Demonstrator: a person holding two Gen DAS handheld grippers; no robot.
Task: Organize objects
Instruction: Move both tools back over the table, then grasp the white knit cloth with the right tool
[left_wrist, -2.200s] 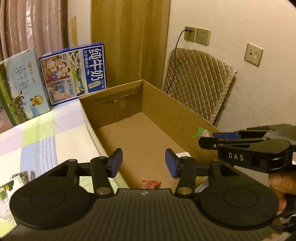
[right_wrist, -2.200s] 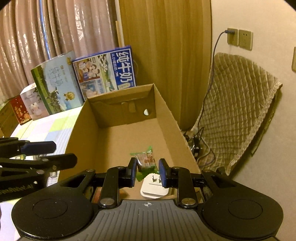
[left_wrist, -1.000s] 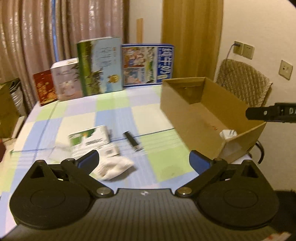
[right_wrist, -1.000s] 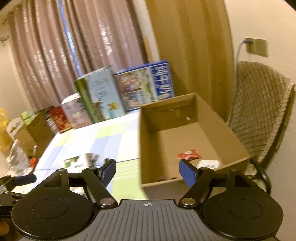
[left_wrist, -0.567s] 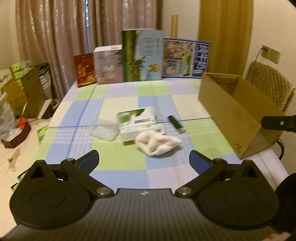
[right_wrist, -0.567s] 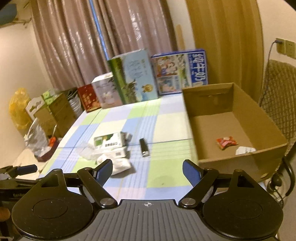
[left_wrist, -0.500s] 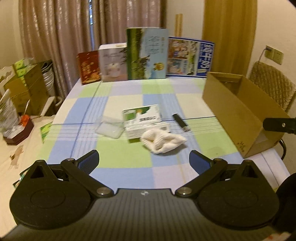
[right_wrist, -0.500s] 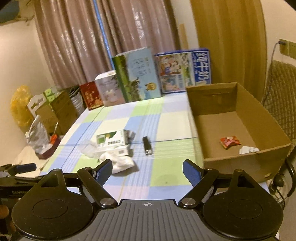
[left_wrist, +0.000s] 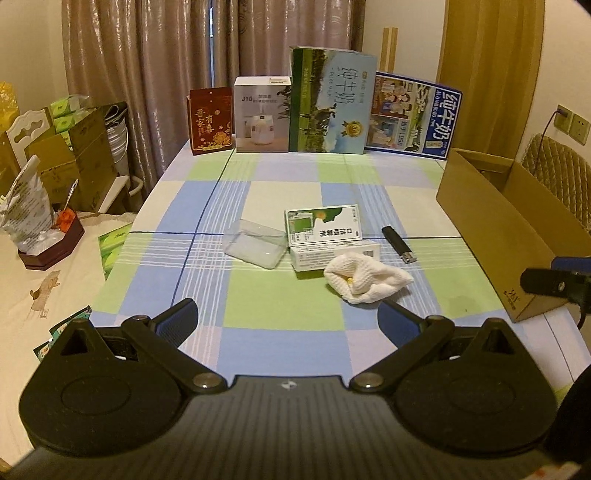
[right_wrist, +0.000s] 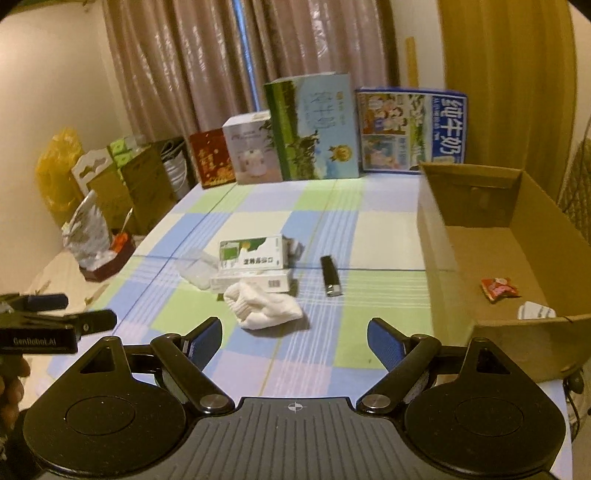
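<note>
sock (left_wrist: 367, 282) beside lighter (left_wrist: 397, 244), boxes (left_wrist: 324, 238)

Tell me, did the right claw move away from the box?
Yes. The right claw has pulled back out of the cardboard box, which now sits ahead to its right, and hangs open over the tablecloth.

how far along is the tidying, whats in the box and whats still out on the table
Done: the cardboard box holds a red snack packet and a white item. In hand: nothing; the left hand-held gripper and right hand-held gripper are both open and empty. Left on the table: the white cloth, black lighter, two stacked green-and-white cartons and the clear plastic tray.
</note>
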